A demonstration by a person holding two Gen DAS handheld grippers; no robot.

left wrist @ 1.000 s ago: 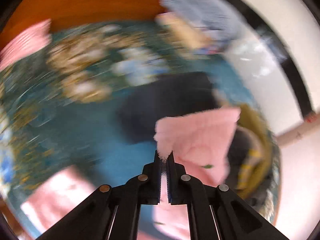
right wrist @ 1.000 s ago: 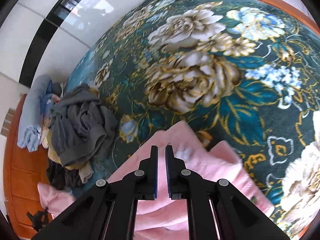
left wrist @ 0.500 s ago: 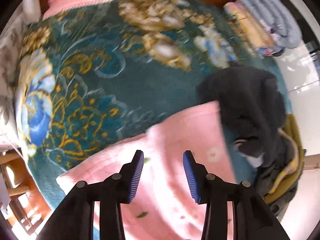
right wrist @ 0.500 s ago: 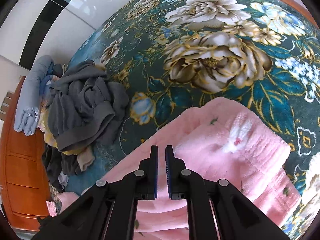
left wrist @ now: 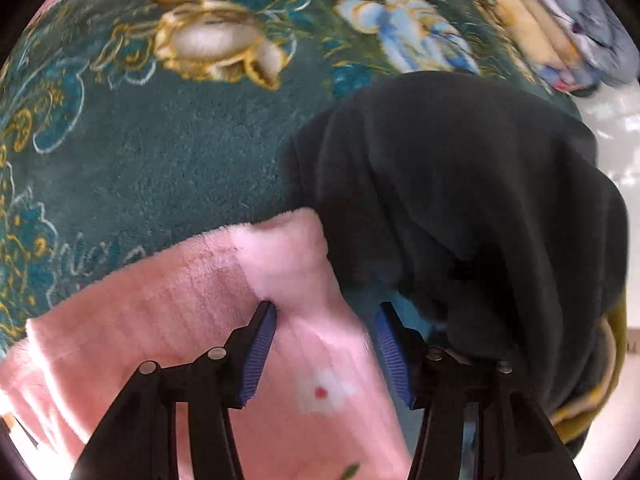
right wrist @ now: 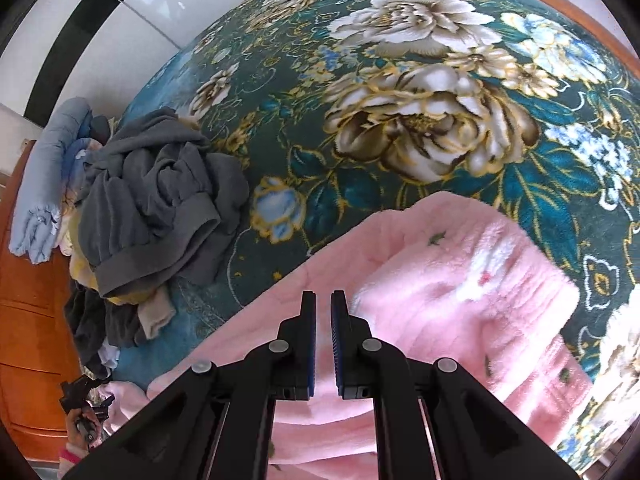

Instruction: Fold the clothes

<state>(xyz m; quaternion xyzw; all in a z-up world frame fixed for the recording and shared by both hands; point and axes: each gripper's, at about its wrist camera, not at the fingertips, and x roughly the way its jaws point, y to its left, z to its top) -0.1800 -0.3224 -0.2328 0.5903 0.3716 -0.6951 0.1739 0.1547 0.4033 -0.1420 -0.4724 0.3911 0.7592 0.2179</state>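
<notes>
A fluffy pink garment (left wrist: 200, 320) with small flower prints lies on the teal floral blanket (left wrist: 140, 160). My left gripper (left wrist: 326, 312) is open, its blue pads on either side of the garment's folded corner, low over it. In the right wrist view the pink garment (right wrist: 440, 300) lies partly folded, one layer doubled over at the right. My right gripper (right wrist: 323, 300) is nearly closed with a thin gap, empty, just above the garment's edge.
A heap of dark grey clothes (right wrist: 152, 200) lies left of the pink garment, also seen close at my left gripper's right (left wrist: 460, 200). Folded blue and yellow bedding (left wrist: 560, 32) lies at the blanket's end. A wooden cabinet (right wrist: 28, 320) stands beside the bed.
My left gripper let go of the pink garment's corner, opened, and has dropped close over the garment beside the dark clothes. My right gripper stayed nearly closed while drawing back slightly.
</notes>
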